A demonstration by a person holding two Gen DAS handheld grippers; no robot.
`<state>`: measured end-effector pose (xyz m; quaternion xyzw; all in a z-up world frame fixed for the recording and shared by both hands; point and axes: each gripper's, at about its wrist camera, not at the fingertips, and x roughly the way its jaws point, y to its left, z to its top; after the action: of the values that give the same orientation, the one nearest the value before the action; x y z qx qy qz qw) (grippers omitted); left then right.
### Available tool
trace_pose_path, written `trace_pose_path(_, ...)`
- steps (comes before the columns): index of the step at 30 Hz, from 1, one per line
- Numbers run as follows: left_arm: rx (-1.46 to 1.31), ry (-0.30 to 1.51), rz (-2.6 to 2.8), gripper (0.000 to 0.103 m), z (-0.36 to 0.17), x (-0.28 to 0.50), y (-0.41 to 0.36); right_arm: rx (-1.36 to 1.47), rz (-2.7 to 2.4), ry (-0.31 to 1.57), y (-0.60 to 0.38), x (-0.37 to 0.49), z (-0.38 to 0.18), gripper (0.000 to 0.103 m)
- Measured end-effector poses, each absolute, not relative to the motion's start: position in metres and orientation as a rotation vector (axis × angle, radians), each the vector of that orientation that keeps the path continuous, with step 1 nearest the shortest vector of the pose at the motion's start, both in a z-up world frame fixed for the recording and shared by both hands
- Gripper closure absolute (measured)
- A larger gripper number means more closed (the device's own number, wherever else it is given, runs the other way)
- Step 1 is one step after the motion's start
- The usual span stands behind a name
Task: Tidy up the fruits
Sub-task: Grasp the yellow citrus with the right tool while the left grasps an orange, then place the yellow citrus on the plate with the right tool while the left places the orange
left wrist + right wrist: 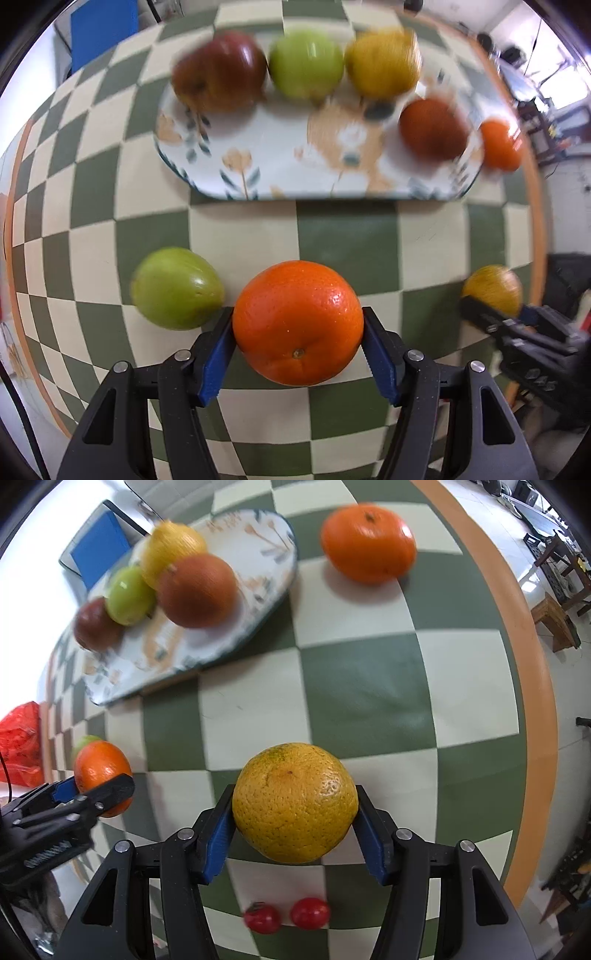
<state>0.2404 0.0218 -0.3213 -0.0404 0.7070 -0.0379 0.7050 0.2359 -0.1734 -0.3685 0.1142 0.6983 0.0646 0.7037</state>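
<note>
Left wrist view: we find the left tongs [297, 343] clamped on a bright orange [297, 323], blue pads pressed to both its sides, above the checkered bench [369, 236]. A green fruit [176, 288] lies just beside it on the left. Beyond, the floral plate [280, 166] carries a dark red apple [219, 72], a green apple [306, 64], a yellow fruit [382, 62] and a brown-red fruit [433, 129].

Right wrist view: we record the right tongs [295, 819] gripping a yellow-green orange [294, 802]. Two small red tomatoes [286, 915] lie on the bench below it. A tangerine [368, 542] sits off the plate, near the bench's edge.
</note>
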Motion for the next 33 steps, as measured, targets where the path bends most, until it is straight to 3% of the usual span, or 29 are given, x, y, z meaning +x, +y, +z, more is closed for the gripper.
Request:
trace_pose_path(7,-0.199,1.475,-0.101,0.040,-0.264,0.291,0.054,0.324,0.250,1.451,-0.139,0.271,-0.329,0.041)
trace_pose_path(13,-0.357,1.569,-0.073,0.040,-0.300,0.347,0.078,0.332,0.296,1.427,-0.096,0.316,-0.326,0.041)
trace_pose_path(25,-0.502,1.685,-0.076,0.040,-0.337,0.358,0.093,0.348,0.316,1.479,-0.066,0.345,-0.361,0.041)
trace_pose_path(29,-0.524,1.711,-0.072,0.040,-0.343,0.359,0.095,0.376,0.305,1.481,-0.071,0.345,-0.361,0.022)
trace_pose_path(33,-0.531,1.699,-0.057,0.036,-0.341,0.357,0.104,0.377,0.304,1.481,-0.076,0.344,-0.351,0.018)
